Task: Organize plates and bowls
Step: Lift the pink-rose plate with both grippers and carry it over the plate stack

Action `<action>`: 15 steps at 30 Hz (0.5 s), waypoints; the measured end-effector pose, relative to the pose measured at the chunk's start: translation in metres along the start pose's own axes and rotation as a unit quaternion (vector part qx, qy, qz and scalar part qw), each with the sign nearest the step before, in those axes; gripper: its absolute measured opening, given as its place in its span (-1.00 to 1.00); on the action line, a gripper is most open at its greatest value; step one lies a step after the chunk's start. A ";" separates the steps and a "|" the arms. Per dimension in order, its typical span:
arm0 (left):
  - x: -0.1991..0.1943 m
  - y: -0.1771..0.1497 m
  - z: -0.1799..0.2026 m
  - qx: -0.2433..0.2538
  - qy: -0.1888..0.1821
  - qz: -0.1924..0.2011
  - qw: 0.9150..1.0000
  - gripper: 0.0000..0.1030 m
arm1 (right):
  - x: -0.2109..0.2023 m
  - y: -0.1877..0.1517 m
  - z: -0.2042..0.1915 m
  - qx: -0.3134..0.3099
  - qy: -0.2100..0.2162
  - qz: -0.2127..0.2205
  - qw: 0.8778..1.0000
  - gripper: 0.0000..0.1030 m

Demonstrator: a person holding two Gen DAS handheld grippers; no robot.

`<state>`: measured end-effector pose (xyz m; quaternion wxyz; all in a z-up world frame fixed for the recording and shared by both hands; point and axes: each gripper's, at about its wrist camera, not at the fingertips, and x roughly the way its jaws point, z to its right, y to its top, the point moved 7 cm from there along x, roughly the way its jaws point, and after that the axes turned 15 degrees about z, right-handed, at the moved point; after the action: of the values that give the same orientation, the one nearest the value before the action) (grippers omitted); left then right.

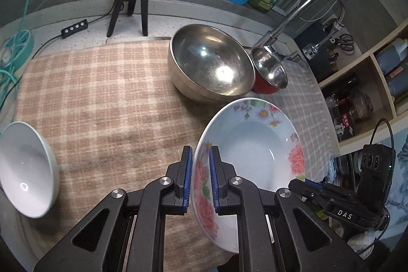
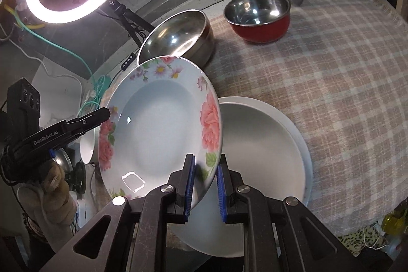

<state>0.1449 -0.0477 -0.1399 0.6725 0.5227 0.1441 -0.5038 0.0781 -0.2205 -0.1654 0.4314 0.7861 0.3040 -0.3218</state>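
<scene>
A kitchen desk spread with a checked cloth [image 1: 102, 98] was shown in the left wrist view, with a sill behind it. The floral plate [image 1: 255, 149] was held tilted, clear of the cloth, just in front of the large steel bowl [image 1: 211, 63]. Its near rim was clamped between the pads of the left hand-held gripper [image 1: 200, 180], and the right hand-held gripper [image 1: 306, 185] was seen at the opposite rim. A white bowl [image 1: 25, 170] lay well to the left of the plate, and a red bowl [image 1: 269, 73] touched the steel bowl's far side.

In the right wrist view, the plate [image 2: 158, 129] was seen gripped at its rim by the right hand-held gripper [image 2: 205, 185], jaws clenched on it. The left hand-held gripper [image 2: 102, 115] was pinched on the far rim, carried by a gloved hand [image 2: 54, 185]. A stack of white plates [image 2: 255, 144] lay directly beyond and partly beneath the floral plate.

Several risks were judged. Only thin rim was pinched on each side, so the glazed plate could slip if the two grips were moved unevenly. The plate could be knocked against the steel bowl, or chipped if it were dropped onto the white stack at a tilt.
</scene>
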 end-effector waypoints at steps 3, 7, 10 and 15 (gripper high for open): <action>0.008 -0.011 0.007 0.002 -0.003 -0.011 1.000 -0.78 | -0.008 -0.008 0.016 0.005 -0.009 -0.004 1.000 -0.71; 0.015 -0.023 0.015 -0.001 -0.009 -0.022 1.000 -0.78 | -0.013 -0.016 0.032 0.011 -0.014 -0.008 1.000 -0.71; 0.018 -0.030 0.019 -0.005 -0.013 -0.025 1.000 -0.78 | -0.015 -0.020 0.040 0.015 -0.018 -0.010 1.000 -0.71; 0.024 -0.042 0.022 -0.008 -0.013 -0.036 0.999 -0.78 | -0.017 -0.027 0.053 0.016 -0.030 -0.014 0.999 -0.71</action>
<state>0.1136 -0.0767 -0.1708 0.6598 0.5052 0.1576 -0.5334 0.0343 -0.2578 -0.1877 0.4228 0.7786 0.2972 -0.3560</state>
